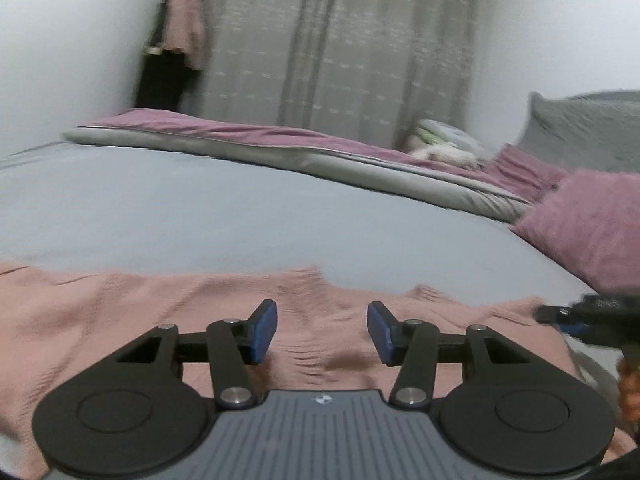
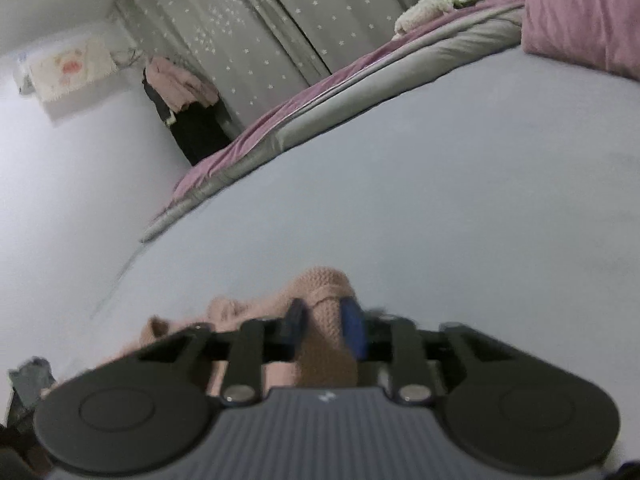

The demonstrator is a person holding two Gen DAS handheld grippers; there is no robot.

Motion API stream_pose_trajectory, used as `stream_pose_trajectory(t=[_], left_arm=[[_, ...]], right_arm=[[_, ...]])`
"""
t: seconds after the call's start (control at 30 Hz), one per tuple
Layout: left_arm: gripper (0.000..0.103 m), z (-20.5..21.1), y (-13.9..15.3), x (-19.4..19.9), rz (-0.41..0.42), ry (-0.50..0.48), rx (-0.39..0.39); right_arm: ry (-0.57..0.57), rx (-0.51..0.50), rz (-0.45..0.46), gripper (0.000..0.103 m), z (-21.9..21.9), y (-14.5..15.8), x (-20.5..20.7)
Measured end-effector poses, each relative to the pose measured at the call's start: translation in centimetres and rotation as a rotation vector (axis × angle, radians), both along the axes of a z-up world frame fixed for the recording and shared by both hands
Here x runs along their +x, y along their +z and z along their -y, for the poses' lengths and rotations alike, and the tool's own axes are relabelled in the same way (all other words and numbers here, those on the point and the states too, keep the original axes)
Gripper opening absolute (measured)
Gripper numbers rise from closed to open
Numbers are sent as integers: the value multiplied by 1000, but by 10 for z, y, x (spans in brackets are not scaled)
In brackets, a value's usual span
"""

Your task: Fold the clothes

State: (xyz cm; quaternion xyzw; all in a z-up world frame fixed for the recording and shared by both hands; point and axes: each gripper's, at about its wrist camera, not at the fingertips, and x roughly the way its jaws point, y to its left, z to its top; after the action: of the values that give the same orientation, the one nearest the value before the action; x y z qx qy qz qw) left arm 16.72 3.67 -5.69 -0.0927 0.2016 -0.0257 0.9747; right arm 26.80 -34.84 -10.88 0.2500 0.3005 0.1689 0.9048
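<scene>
A pink knitted garment (image 1: 132,320) lies spread across the near part of the grey bed sheet (image 1: 200,208) in the left wrist view. My left gripper (image 1: 322,330) hovers just above it, open, its blue pads (image 1: 264,332) wide apart with only flat fabric below. The right gripper's black body (image 1: 588,320) shows at that view's right edge, at the garment's edge. In the right wrist view, my right gripper (image 2: 324,326) is shut on a bunched fold of the pink garment (image 2: 320,284), lifted a little off the sheet (image 2: 440,200).
A mauve and grey duvet (image 1: 280,148) lies folded along the far side of the bed. A mauve pillow (image 1: 588,224) and a grey pillow (image 1: 592,132) sit at the right. Grey starred curtains (image 2: 260,32) hang behind, with clothes (image 2: 180,88) hung in the corner.
</scene>
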Motion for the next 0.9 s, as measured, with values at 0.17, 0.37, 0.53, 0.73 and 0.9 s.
stream_pose_trajectory(t=[0.17,0.37,0.53,0.73,0.9], left_arm=[[49,7,-24,21,-119,-38,27],[49,0,-30,17,-127,-44,-27],[52,-4,-32,17,-123,-50,-41],[54,-8,-34,20,-118,-57,-61],[55,-8,-34,19,-117,-59,-66]], right_arm=[[-73,-58,-4,17,2,-17,7],[-78,13,-13,29,15,-28,9],[-45,-90,-9,55,10,-9,-10],[75,-283,38,61,8,17,-87],[81,-326,47,62,14,21,-134]])
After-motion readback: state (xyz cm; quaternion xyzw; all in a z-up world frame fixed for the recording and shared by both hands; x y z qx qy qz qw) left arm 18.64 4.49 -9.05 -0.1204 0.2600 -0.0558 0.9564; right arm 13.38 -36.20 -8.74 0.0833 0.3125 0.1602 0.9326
